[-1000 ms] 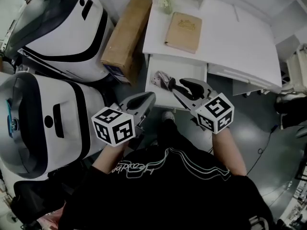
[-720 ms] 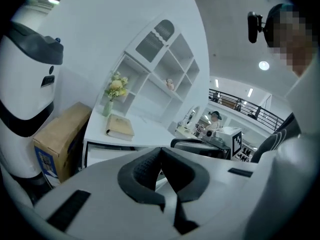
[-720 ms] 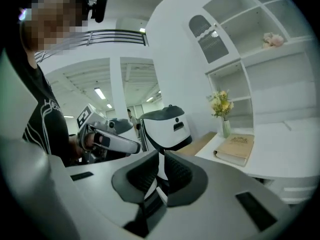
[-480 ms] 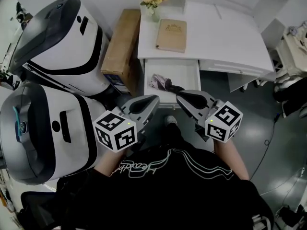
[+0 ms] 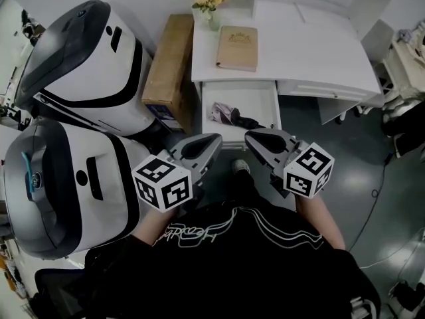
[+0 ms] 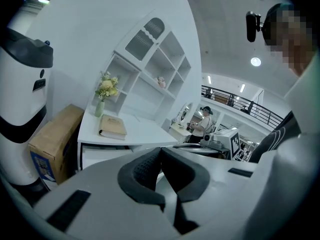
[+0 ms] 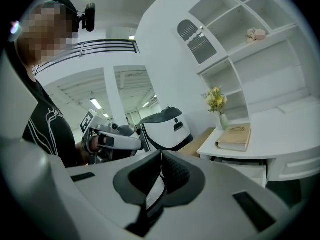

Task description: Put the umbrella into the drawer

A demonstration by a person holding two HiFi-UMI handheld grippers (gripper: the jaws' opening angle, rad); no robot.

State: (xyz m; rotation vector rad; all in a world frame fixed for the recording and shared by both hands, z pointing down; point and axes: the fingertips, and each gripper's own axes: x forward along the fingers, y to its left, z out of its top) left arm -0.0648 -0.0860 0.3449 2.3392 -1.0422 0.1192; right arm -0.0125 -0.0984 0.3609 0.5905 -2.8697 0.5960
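In the open drawer [image 5: 257, 102] of the desk [image 5: 312, 52] lies the umbrella [image 5: 231, 116]; left tongs [image 5: 214, 140], right tongs [image 5: 250, 137] closed, empty.

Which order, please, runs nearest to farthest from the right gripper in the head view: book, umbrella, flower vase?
1. umbrella, in the open drawer ahead of the right gripper.
2. book, on the desktop beyond the drawer.
3. flower vase, at the desktop's far left corner.
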